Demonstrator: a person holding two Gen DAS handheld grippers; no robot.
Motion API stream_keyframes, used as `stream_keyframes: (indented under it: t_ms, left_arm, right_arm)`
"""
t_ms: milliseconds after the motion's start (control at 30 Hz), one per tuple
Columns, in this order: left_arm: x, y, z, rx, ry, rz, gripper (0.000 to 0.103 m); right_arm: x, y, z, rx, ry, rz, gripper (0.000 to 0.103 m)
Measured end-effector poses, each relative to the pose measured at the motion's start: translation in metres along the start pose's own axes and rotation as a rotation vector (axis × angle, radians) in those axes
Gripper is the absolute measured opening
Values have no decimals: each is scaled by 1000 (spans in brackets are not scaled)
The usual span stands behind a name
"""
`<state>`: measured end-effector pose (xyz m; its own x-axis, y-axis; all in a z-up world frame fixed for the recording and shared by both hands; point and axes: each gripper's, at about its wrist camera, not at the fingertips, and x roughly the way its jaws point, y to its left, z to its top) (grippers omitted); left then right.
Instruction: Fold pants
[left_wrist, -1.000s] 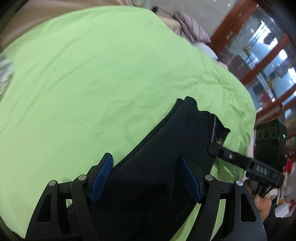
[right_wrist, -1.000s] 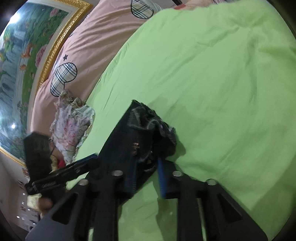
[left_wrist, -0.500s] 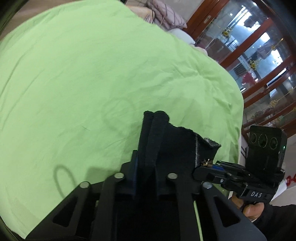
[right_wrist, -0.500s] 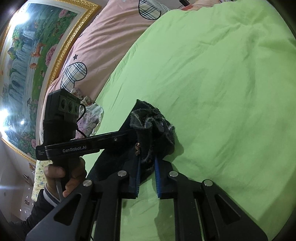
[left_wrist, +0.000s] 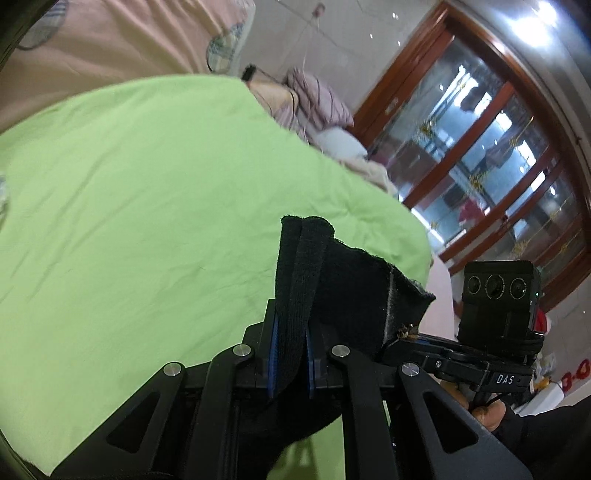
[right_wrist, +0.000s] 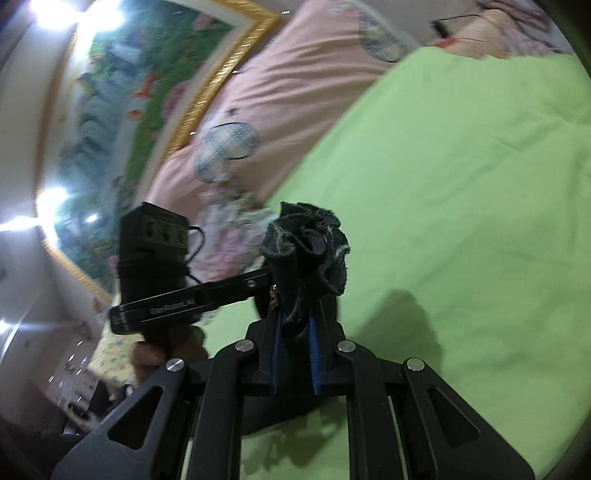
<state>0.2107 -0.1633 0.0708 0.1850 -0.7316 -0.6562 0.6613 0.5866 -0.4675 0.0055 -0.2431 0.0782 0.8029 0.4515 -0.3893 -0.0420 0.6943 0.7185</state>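
Above the green bedspread (left_wrist: 155, 206), in the left wrist view, the left gripper (left_wrist: 290, 354) is clenched on a thick folded edge of the black pants (left_wrist: 332, 280), its two blue pads pressing the cloth from both sides, the fabric held up off the bed. To the right the right gripper (left_wrist: 402, 338) pinches the same edge beside a small gold rivet; its body bears the white letters "DAS", and the block above it carries three round lenses. A hand (left_wrist: 487, 410) in a dark sleeve holds it. Only this view shows the wood-framed glass doors (left_wrist: 491, 158) and a heap of mauve bedding (left_wrist: 317, 99). In the right wrist view the right gripper (right_wrist: 293, 350) grips a bunched, frayed end of the pants (right_wrist: 306, 243) between two blue pads. The left gripper (right_wrist: 264, 280) reaches in from the left, its arm printed with blurred lettering beginning "Gen", held by a hand (right_wrist: 162, 350). Only here appear the gold-framed painting (right_wrist: 122, 96), the pink sheet with checked circles (right_wrist: 280, 96) and a floral cloth (right_wrist: 229, 236).
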Motion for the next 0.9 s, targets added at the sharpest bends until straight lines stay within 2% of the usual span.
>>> stream_keyframes:
  t_ms: [200,400,667,900]
  left_arm:
    - [-50,10,-34,-43,-84,13,10]
    - [-77,33,-75,-118,-141,15,10]
    - [-98,79,-133,-214,-177,47,10]
    - [-103,110,-169,-294,-181,50,10]
  right_arm:
    - [22,43,-14,-66,68,94,14]
    - [54,69,-39,-108,154,133,14]
    - [104,73,-79,-96,283,152,14]
    - [136,71,-97,-94,358,140,14]
